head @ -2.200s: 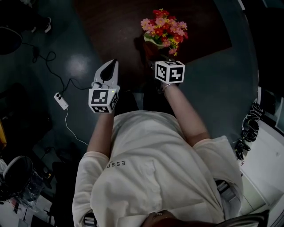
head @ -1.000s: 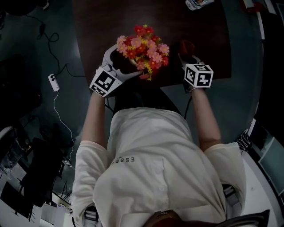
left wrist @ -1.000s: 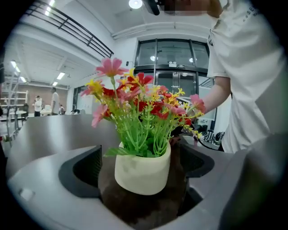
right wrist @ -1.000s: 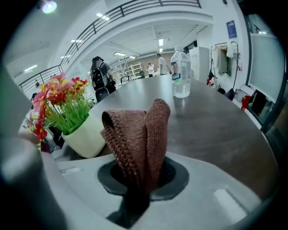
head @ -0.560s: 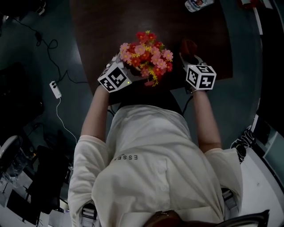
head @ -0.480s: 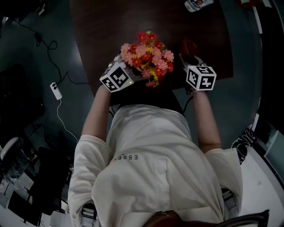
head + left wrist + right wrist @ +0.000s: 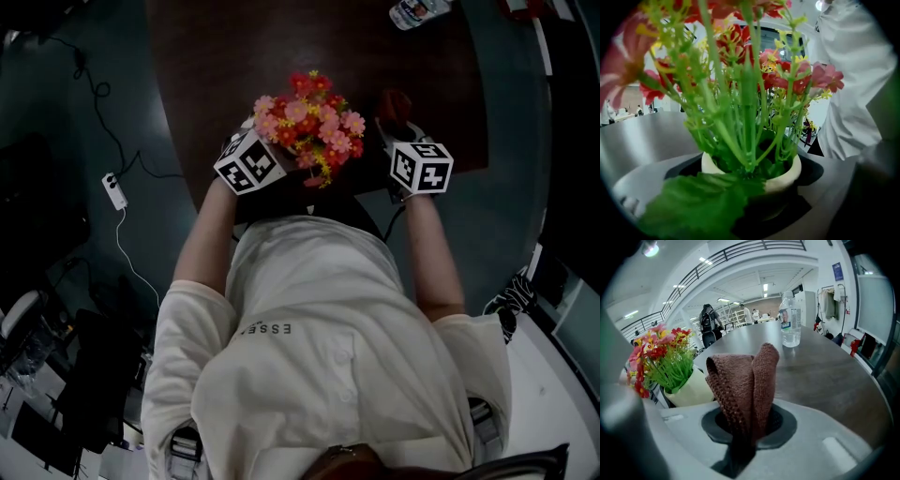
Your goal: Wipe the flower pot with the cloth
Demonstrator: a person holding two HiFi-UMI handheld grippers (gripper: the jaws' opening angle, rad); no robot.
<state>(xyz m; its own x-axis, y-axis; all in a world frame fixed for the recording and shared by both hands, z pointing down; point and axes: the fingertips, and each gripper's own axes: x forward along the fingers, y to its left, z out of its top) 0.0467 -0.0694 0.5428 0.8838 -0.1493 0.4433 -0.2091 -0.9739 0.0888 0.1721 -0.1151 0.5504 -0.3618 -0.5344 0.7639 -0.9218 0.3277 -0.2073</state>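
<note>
A bright hall with railed balconies is opening out behind a dark brown table (image 7: 234, 56), where a water bottle (image 7: 790, 319) is standing well apart from the work, toward the far side. The person is standing at the near edge with both arms reaching forward.

The left gripper (image 7: 253, 159) is clamping the flower pot (image 7: 785, 176), its jaws closed around the cream body just below the rim, with the stems and red and pink flowers (image 7: 309, 122) rising above them. The pot is sitting near the table's near edge and leaning a little; whether its base is touching the table cannot be told. Holding it this way is probably steadying it and turning its wall toward the other hand.

The right gripper (image 7: 403, 136) is pinching the cloth (image 7: 745, 380), a brown knitted piece doubled into a loop that is sticking up past the closed jaws. That loop is giving a soft pad to rub with, so hard plastic need not meet the pot. The cloth is hovering just beside the pot, not touching it, so wiping is judged to be about to start.
</note>
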